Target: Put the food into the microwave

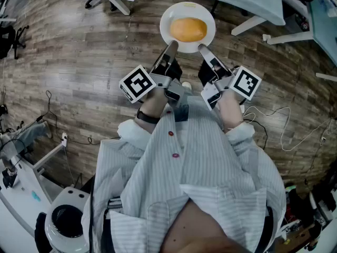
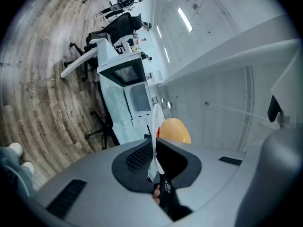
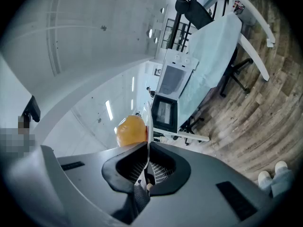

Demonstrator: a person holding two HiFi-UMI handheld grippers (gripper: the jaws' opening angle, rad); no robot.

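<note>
Both tools are closed on the plate's rim. The left tool [image 1: 172, 46] is clamped on the lower left edge and the right tool [image 1: 203, 48] on the lower right edge. In each gripper view the thin white rim is seen pinched between the pads. The plate [image 1: 167, 16] is held roughly level in the upper middle of the head view, over the wooden floor [image 1: 79, 46] and resting on nothing. The food [image 1: 188, 29], a rounded yellow-orange piece, lies at its centre. The pick-up can therefore be judged done, with the carry as the step in hand. Beyond the plate, in the right gripper view, a white appliance [image 3: 171, 79] and a dark-fronted appliance [image 3: 163, 112] are seen side by side on a cloth-covered counter [image 3: 208, 65], well apart from the plate. One of them is presumably the microwave, though which one cannot be settled. Both fronts appear closed, as far as can be made out at that size. What is left is judged to be most of the task: the counter has to be reached, a door has to be opened while both tools are occupied with the plate, and the plate has to be set inside.
</note>
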